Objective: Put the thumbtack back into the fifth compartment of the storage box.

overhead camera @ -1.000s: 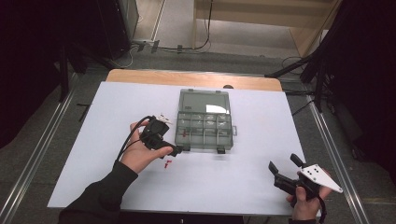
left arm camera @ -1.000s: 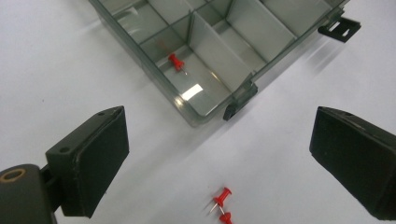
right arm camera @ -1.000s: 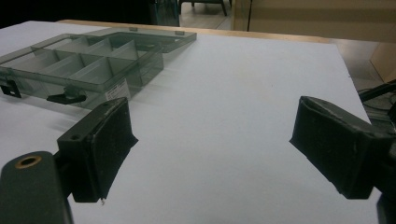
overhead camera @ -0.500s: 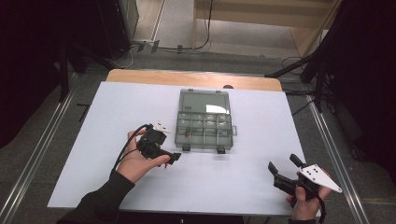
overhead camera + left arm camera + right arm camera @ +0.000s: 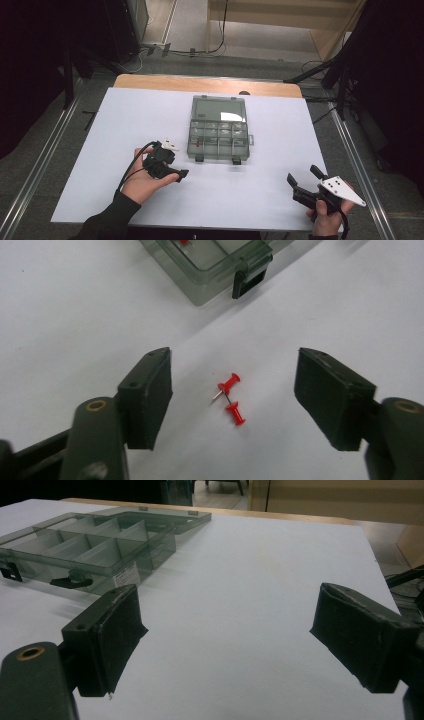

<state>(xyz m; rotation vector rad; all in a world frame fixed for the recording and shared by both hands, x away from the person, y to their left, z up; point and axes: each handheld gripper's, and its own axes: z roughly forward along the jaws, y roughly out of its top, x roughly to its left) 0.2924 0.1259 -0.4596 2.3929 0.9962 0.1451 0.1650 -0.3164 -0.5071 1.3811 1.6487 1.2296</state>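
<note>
Smoke-grey clear plastic makes up the compartment box (image 5: 218, 129), which lies open near the middle of the white worktop (image 5: 280, 200), its lid folded flat toward the far edge and its black latches facing the near edge. The tray part is split by dividers into small cells; something small and red sits in one cell on the box's left side, too small to make out from the high view.

The left gripper (image 5: 234, 395) is held in the person's left hand (image 5: 142, 181) just off the box's near left corner, toward the near edge of the worktop. Its jaws stand wide apart and grasp nothing. Between them, on the bare white surface, lie two red push pins (image 5: 230, 398), touching or nearly touching each other, their metal points crossing close together. The near left corner of the box, with one black latch (image 5: 248, 277), shows beyond them in the left gripper view.

The right gripper (image 5: 302, 187) is held in the right hand (image 5: 327, 218) near the near right corner of the worktop, well apart from the box. Its jaws are likewise spread wide and empty, and the right gripper view looks across bare worktop toward the open box at its left.
</note>
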